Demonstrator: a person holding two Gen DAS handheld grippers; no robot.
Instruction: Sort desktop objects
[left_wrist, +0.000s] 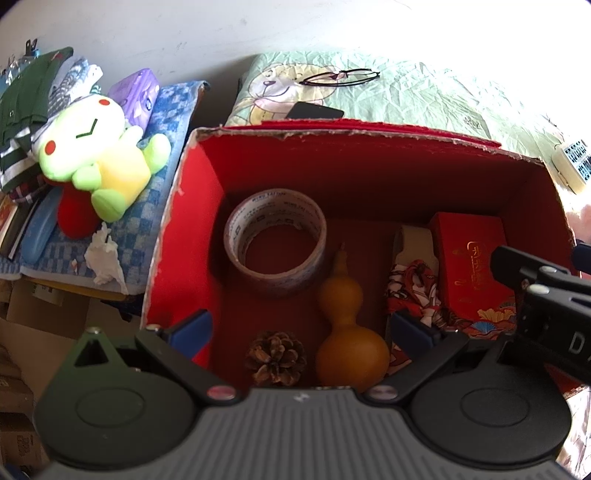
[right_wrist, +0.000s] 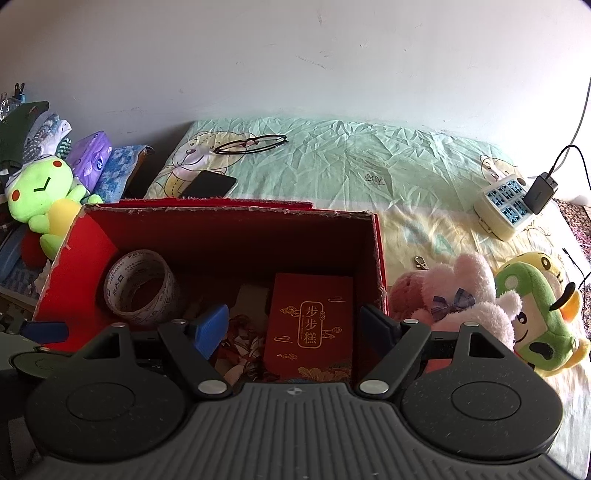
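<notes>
A scuffed white wall (right_wrist: 295, 55) backs a bed in a creased green cartoon sheet (right_wrist: 369, 166); bright daylight falls from the right.

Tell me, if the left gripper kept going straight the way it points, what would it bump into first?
Probably the gourd, which lies on the floor of the red box between the open jaws of the left gripper, with the pine cone close beside it. Depth is hard to judge.

box (left_wrist: 258, 140): torn cardboard, matt | gourd (left_wrist: 347, 332): smooth, glossy | plush frog (left_wrist: 96, 147): fuzzy cloth | tape (left_wrist: 275, 242): shiny plastic
</notes>
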